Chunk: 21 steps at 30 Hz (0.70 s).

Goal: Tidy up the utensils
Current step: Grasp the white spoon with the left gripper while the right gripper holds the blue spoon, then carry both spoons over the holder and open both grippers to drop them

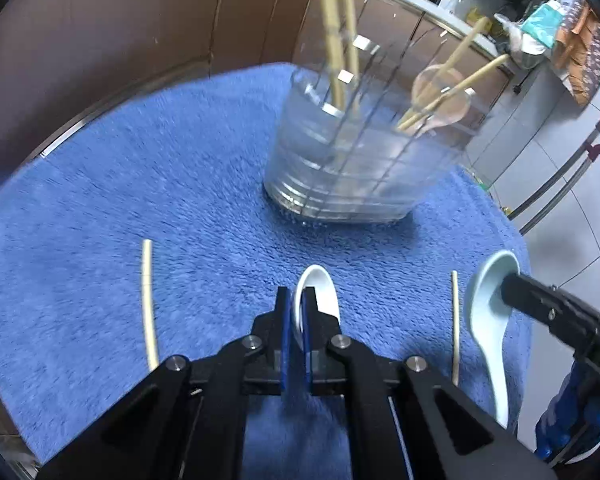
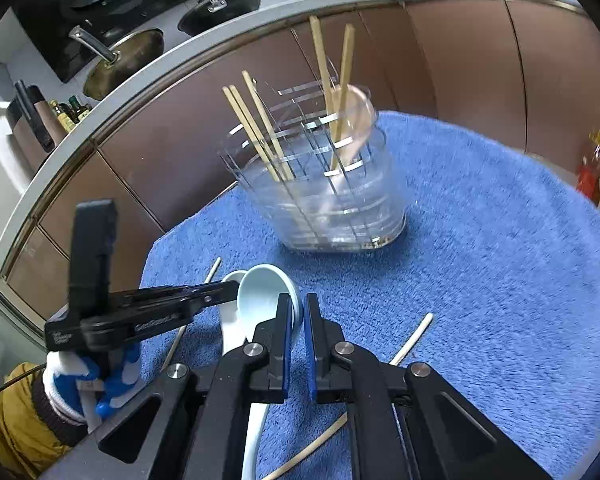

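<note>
The rim of a white spoon (image 1: 318,292) is gripped by the clenched left gripper (image 1: 297,300). The edge of a pale blue spoon (image 2: 266,294) is pinched by the right gripper (image 2: 298,312). Two loose chopsticks (image 1: 149,304) lie at 9 and 3 o'clock of the white spoon on the blue towel (image 1: 180,168). At 12 o'clock the clear holder (image 1: 360,160) stands with chopsticks inside.

Black grippers (image 1: 296,312), blue pads (image 2: 286,344), silver screws; blue-white glove (image 2: 100,376), mustard sleeve (image 2: 12,424).
</note>
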Each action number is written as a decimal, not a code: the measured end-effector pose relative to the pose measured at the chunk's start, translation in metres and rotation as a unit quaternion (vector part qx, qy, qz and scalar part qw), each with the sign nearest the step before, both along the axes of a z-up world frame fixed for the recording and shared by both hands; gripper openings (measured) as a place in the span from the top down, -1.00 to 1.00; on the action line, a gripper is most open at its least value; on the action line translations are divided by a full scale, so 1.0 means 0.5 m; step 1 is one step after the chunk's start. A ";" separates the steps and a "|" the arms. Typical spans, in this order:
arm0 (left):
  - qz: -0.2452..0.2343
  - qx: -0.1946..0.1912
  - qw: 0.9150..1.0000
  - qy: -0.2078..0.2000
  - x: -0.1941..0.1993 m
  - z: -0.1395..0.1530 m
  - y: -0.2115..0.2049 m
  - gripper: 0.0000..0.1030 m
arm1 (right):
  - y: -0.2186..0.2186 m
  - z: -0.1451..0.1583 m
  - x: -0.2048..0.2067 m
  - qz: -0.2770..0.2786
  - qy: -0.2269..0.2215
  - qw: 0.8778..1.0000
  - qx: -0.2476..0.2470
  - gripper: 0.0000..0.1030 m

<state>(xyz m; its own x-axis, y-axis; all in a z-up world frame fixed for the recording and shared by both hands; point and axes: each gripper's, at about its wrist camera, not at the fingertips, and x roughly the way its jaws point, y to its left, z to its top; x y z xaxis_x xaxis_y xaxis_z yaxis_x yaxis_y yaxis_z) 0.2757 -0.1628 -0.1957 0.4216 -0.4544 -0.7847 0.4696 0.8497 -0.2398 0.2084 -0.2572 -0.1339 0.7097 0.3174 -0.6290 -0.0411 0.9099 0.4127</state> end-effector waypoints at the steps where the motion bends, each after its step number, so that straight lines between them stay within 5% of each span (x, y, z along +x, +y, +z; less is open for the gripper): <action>1: 0.002 -0.003 1.000 -0.010 -0.010 0.010 0.003 0.91 | 0.003 0.008 -0.005 -0.001 -0.006 1.000 -0.003 0.88; 10: 0.036 -0.050 0.989 -0.136 -0.076 0.186 0.056 0.91 | 0.033 0.156 -0.019 -0.031 -0.118 0.990 -0.072 0.88; 16: 0.077 -0.080 0.966 -0.235 -0.056 0.333 0.058 0.91 | 0.037 0.255 0.029 -0.066 -0.220 0.968 -0.105 0.88; 21: 0.119 -0.083 0.941 -0.306 -0.012 0.400 0.009 0.91 | 0.031 0.277 0.116 -0.097 -0.268 0.952 -0.116 0.88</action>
